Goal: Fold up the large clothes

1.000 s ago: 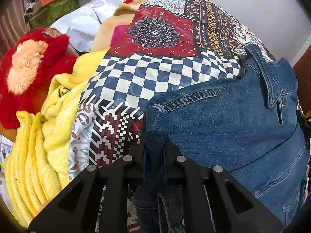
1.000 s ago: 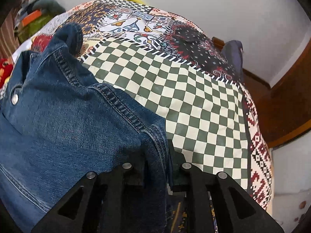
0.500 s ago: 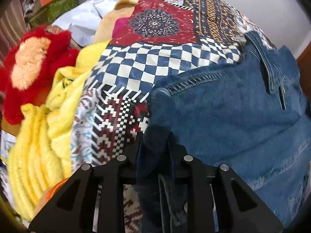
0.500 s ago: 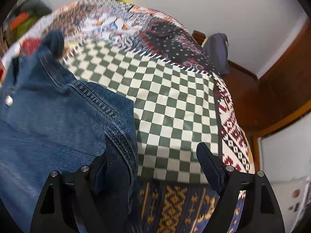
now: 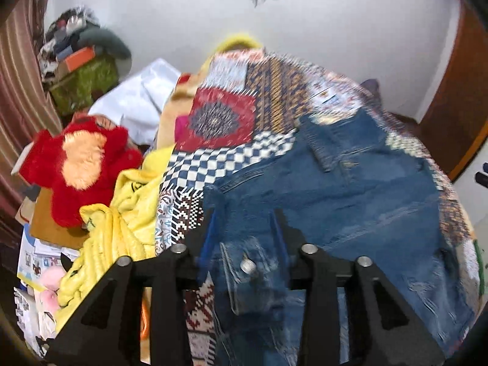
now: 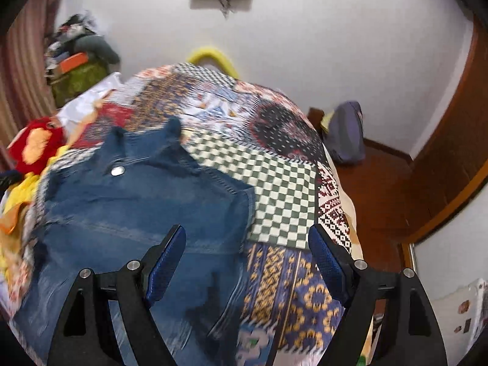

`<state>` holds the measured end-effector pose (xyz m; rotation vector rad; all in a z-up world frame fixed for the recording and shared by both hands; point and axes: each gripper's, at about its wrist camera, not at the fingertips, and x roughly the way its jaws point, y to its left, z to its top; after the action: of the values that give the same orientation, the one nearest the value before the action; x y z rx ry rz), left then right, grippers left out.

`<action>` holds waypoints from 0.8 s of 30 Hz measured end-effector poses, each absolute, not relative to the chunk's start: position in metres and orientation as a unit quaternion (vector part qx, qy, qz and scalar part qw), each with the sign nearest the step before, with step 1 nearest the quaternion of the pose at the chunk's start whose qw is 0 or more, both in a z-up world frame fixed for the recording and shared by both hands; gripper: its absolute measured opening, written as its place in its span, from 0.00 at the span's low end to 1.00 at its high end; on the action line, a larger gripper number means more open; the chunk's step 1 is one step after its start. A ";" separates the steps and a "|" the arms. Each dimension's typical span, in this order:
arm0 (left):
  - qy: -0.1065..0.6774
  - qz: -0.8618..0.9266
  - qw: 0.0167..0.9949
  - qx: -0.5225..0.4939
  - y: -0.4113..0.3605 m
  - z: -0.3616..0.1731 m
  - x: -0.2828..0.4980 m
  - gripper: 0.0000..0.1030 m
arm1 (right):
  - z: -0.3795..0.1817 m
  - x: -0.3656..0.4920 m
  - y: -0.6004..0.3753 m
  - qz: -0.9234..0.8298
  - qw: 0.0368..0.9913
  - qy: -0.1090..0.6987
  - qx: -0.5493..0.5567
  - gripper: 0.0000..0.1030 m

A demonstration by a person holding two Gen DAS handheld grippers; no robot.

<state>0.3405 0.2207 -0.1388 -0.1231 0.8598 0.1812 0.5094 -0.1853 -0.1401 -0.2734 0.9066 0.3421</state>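
You are lifting both grippers off the denim jacket (image 6: 131, 213) lying folded on the patchwork bedspread (image 6: 283, 201), right gripper (image 6: 247, 259) now wide and empty, left gripper (image 5: 244, 238) opening, the fold apparently set.

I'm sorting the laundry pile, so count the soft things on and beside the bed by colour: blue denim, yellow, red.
Blue denim: 1, the denim jacket
Yellow: 1, the yellow blanket
Red: 1, the red plush toy
Total: 3
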 end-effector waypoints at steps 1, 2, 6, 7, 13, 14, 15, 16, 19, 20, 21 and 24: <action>0.408 0.083 0.907 -0.057 0.216 -0.132 0.332 0.42 | -0.135 0.500 -0.185 0.169 0.876 0.430 -0.134 0.79; 0.403 0.080 0.910 -0.055 0.211 -0.126 0.325 0.47 | -0.129 0.488 -0.185 0.174 0.877 0.426 -0.138 0.79; 0.393 0.066 0.916 -0.053 0.195 -0.111 0.285 0.81 | -0.116 0.442 -0.184 0.192 0.876 0.417 -0.148 0.79; 0.392 0.066 0.916 -0.055 0.193 -0.109 0.276 0.83 | -0.115 0.431 -0.185 0.197 0.875 0.417 -0.149 0.79; 0.407 0.061 0.908 -0.078 0.182 -0.119 0.222 0.87 | -0.124 0.368 -0.193 0.213 0.865 0.433 -0.138 0.79; 0.412 0.065 0.905 -0.081 0.182 -0.123 0.214 0.91 | -0.127 0.360 -0.195 0.215 0.863 0.438 -0.134 0.79; 0.419 0.072 0.901 -0.082 0.182 -0.130 0.206 0.93 | -0.131 0.352 -0.198 0.213 0.862 0.442 -0.131 0.79; 0.424 0.076 0.898 -0.086 0.182 -0.138 0.198 0.94 | -0.136 0.344 -0.200 0.209 0.863 0.443 -0.128 0.79; 0.449 0.084 0.883 -0.110 0.183 -0.165 0.182 0.94 | -0.155 0.323 -0.213 0.195 0.863 0.454 -0.106 0.79; 0.460 0.086 0.876 -0.119 0.183 -0.175 0.176 0.94 | -0.163 0.317 -0.216 0.187 0.860 0.463 -0.104 0.79; 0.472 0.090 0.868 -0.125 0.183 -0.186 0.171 0.94 | -0.170 0.313 -0.219 0.177 0.858 0.471 -0.106 0.79; 0.488 0.096 0.857 -0.132 0.178 -0.205 0.156 0.94 | -0.188 0.297 -0.229 0.155 0.848 0.493 -0.119 0.79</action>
<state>0.1560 0.1781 -0.2049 -0.2773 1.0260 0.2019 0.2975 -0.2290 -0.1876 -0.2517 1.0386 0.3272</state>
